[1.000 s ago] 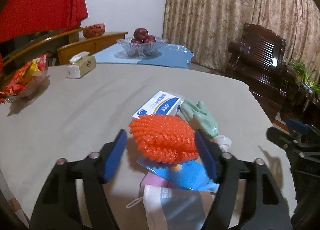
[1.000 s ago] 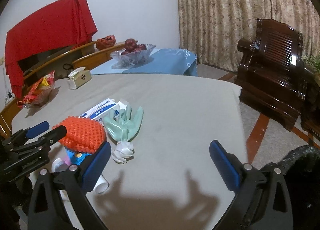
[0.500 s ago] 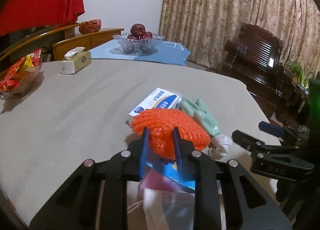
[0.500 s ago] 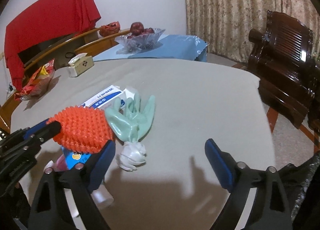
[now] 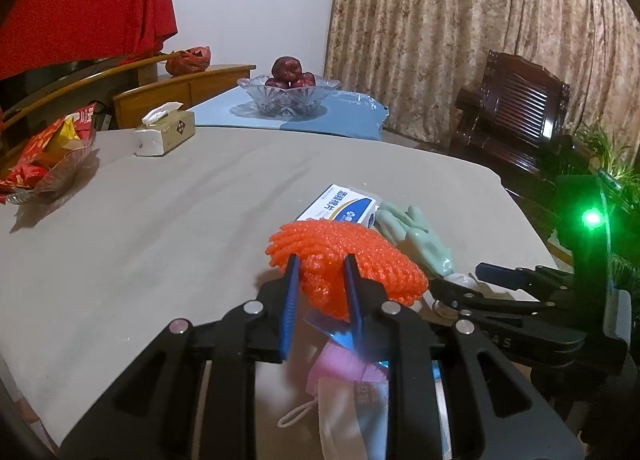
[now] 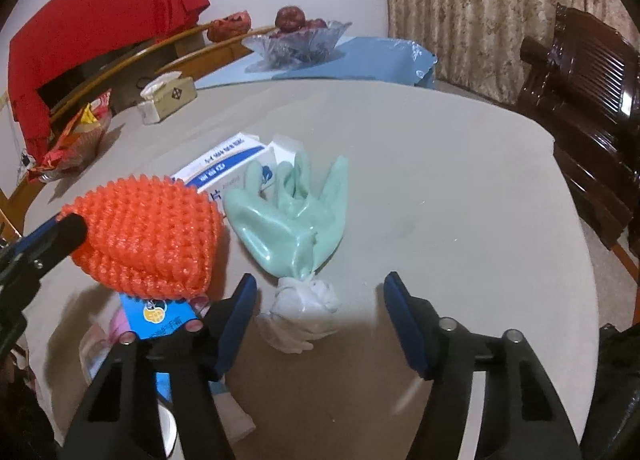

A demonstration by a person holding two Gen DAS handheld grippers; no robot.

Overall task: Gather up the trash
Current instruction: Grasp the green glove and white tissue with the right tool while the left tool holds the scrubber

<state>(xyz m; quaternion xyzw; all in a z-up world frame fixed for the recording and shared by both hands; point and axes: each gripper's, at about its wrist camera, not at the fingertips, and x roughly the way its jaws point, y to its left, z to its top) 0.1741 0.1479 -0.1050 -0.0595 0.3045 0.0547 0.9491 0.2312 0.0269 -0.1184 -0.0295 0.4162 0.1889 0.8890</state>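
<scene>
Your left gripper (image 5: 320,280) is pinched tight on the orange foam net (image 5: 348,260), whose bulk bulges out past both pads. Your right gripper (image 6: 320,300) has just been closing but stands half open, its pads on either side of the white wad (image 6: 302,310) tied to the green glove (image 6: 292,216), not yet pressing it. Nothing looks binned so far: the blue-and-white box (image 6: 224,164), blue packet (image 6: 158,318), pink wrapper (image 5: 340,360) and mask (image 5: 352,412) all lie on the table (image 5: 160,228). Most of the collecting remains.
</scene>
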